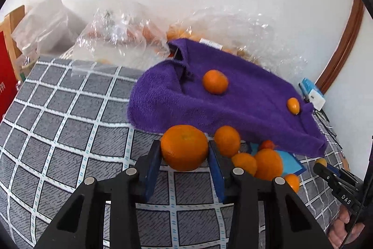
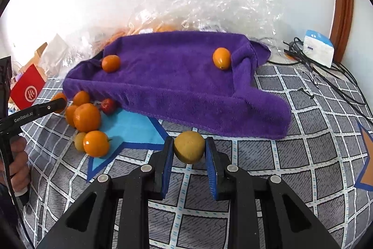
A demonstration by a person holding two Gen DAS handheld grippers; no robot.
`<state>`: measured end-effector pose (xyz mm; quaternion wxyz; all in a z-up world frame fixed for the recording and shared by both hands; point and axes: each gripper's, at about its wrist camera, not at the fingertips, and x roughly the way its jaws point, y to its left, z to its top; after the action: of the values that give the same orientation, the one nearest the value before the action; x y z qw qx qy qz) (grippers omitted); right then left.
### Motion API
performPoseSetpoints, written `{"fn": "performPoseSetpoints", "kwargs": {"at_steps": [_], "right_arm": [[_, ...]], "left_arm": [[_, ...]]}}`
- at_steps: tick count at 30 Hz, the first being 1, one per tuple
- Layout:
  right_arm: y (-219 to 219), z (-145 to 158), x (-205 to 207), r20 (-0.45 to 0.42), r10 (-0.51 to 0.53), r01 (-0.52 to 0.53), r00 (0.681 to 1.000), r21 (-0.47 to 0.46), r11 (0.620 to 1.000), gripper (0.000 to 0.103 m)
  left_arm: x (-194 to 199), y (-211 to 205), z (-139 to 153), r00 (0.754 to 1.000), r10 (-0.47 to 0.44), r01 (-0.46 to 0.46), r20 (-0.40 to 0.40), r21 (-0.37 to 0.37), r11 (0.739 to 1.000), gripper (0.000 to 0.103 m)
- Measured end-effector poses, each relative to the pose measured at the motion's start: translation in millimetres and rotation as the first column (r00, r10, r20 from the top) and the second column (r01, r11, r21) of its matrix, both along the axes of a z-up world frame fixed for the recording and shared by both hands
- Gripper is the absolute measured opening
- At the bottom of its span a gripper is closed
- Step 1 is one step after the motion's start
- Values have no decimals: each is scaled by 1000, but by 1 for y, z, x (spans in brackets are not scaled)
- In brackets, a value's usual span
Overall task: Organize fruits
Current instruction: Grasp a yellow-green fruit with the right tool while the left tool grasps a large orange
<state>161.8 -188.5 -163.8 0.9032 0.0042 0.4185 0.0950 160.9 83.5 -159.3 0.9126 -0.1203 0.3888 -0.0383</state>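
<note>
My left gripper (image 1: 184, 151) is shut on a large orange mandarin (image 1: 184, 147), just in front of the purple towel (image 1: 233, 104). My right gripper (image 2: 189, 148) is shut on a small yellow-green fruit (image 2: 189, 146), near the towel's front edge (image 2: 209, 123). Two orange fruits lie on the towel: a round one (image 1: 215, 81) (image 2: 111, 63) and a small oval one (image 1: 293, 105) (image 2: 221, 58). A pile of oranges (image 2: 86, 117) (image 1: 268, 163) and a red fruit (image 2: 108, 106) lies on a blue patch (image 2: 130, 130) beside the towel.
Clear plastic bags (image 1: 121, 34) (image 2: 209, 8) with more oranges lie behind the towel by the white wall. A red box (image 2: 28, 90), a white-blue box (image 2: 318, 48) and black cables (image 2: 326, 76) sit on the grey checked cloth (image 1: 58, 132).
</note>
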Motion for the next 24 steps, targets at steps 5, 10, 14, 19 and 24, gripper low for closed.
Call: {"fn": "performPoseSetpoints", "kwargs": {"at_steps": [5,10,14,19,24], "right_arm": [[-2,9,-6,55,5,-6,999,23,1000,27],[-7,18,-10,95,-7,3,995,42,999,27],[-11,23,-11,114,-26,20,993,53,998,27],[-17,32,-15,152,-49,39,987,65,997,27],[-20,35,-11,147,-78,72,986,46,996,27]], "left_arm": [[-3,3,9,999,6,-7,43,4,1000,37],[-3,4,14,998,10,-10,55,-1,1000,37],[-6,0,18,997,0,0,74,2,1000,38],[-10,-5,25,995,1,-3,103,20,1000,37],[-15,-7,39,990,3,-9,144,40,999,37]]}}
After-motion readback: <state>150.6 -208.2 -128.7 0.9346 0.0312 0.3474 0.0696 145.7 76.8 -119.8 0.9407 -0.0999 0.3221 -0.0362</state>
